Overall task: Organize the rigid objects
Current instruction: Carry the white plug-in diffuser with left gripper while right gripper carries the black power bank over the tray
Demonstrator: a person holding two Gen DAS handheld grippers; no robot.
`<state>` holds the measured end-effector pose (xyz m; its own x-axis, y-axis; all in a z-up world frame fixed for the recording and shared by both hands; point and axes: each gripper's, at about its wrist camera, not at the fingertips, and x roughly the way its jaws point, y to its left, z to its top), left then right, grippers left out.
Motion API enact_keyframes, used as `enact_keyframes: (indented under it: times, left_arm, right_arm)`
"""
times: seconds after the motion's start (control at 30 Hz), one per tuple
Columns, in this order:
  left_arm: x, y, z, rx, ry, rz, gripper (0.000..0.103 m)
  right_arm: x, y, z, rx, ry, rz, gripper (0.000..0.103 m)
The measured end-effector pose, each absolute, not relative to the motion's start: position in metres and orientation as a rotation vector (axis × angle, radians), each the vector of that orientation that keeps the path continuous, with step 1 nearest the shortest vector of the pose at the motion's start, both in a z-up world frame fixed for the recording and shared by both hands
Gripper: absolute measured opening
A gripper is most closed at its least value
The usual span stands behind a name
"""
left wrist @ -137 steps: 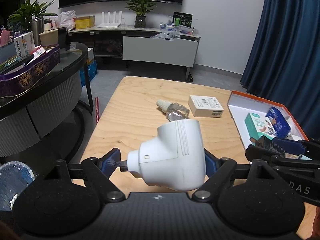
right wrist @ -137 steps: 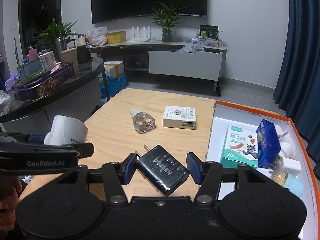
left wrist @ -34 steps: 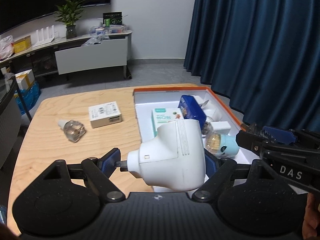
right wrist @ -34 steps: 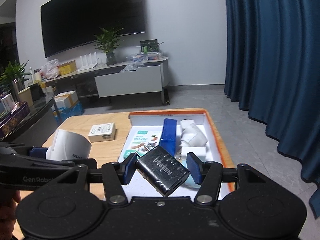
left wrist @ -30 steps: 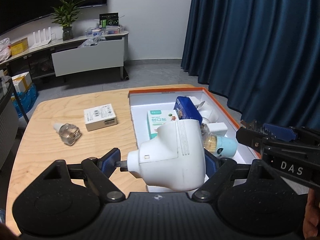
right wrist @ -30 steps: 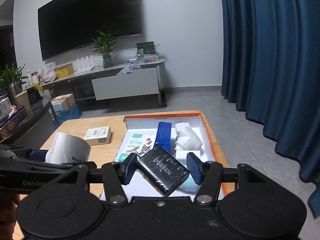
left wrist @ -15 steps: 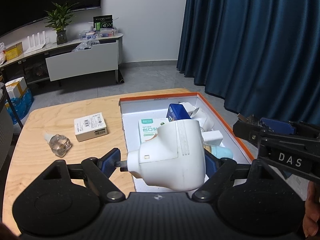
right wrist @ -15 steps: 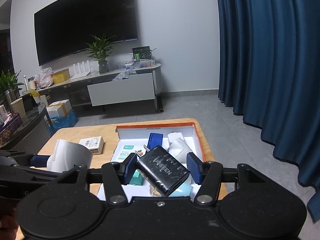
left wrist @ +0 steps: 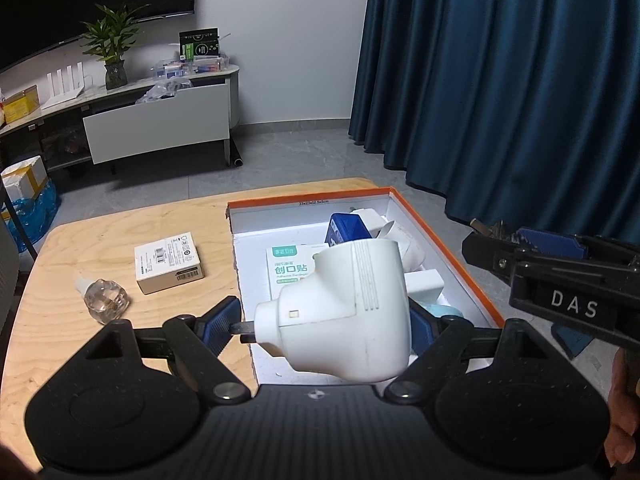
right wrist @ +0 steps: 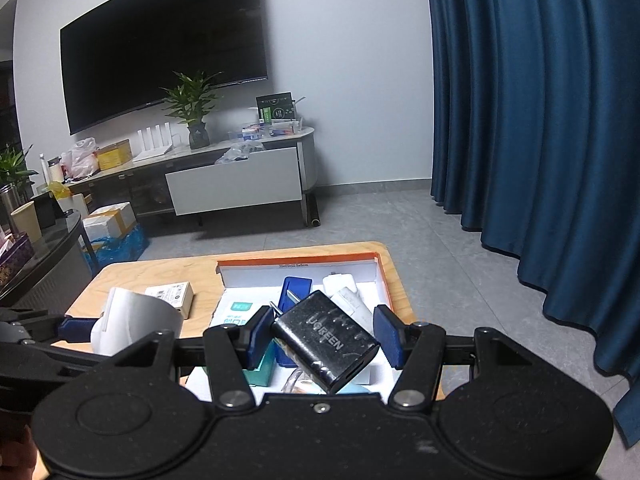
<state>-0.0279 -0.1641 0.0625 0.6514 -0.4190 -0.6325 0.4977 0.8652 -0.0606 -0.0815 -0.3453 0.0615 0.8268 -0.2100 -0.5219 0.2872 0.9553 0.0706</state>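
Observation:
My left gripper (left wrist: 320, 322) is shut on a large white plug adapter (left wrist: 352, 312), held above the near end of the orange-rimmed white box (left wrist: 448, 256). My right gripper (right wrist: 322, 338) is shut on a black UGREEN charger (right wrist: 326, 338), tilted, above the same box (right wrist: 300, 266). The box holds a blue packet (left wrist: 346, 230), a plaster box (left wrist: 288, 268), white adapters and a pale blue item, partly hidden. A white carton (left wrist: 168, 262) and a clear glass bottle (left wrist: 105, 300) lie on the wooden table (left wrist: 120, 224), left of the box.
Dark blue curtains (left wrist: 500, 80) hang on the right. A TV cabinet (right wrist: 232, 184) with a plant stands at the far wall under a black screen. A dark round table (right wrist: 44, 256) is at the far left. The right gripper's side (left wrist: 568, 292) shows in the left wrist view.
Both grippers have shifted to the right along the table with their loads, so the box now lies under them. The grips are unchanged.

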Motion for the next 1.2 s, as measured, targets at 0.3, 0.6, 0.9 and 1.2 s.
enact_keyframes:
  times: [0.3, 0.6, 0.9, 1.2]
  left_arm:
    - [-0.019, -0.168, 0.061, 0.12, 0.694, -0.525, 0.086]
    - [-0.012, -0.175, 0.061, 0.12, 0.693, -0.53, 0.086]
    - [-0.001, -0.183, 0.059, 0.119, 0.696, -0.533, 0.086]
    - [0.016, -0.184, 0.058, 0.114, 0.699, -0.515, 0.086]
  right_arm:
    - [-0.075, -0.349, 0.06, 0.151, 0.54, -0.269, 0.067]
    - [-0.065, -0.36, 0.059, 0.159, 0.544, -0.272, 0.067]
    - [-0.051, -0.371, 0.058, 0.173, 0.561, -0.269, 0.067]
    - [-0.035, -0.378, 0.059, 0.164, 0.577, -0.262, 0.067]
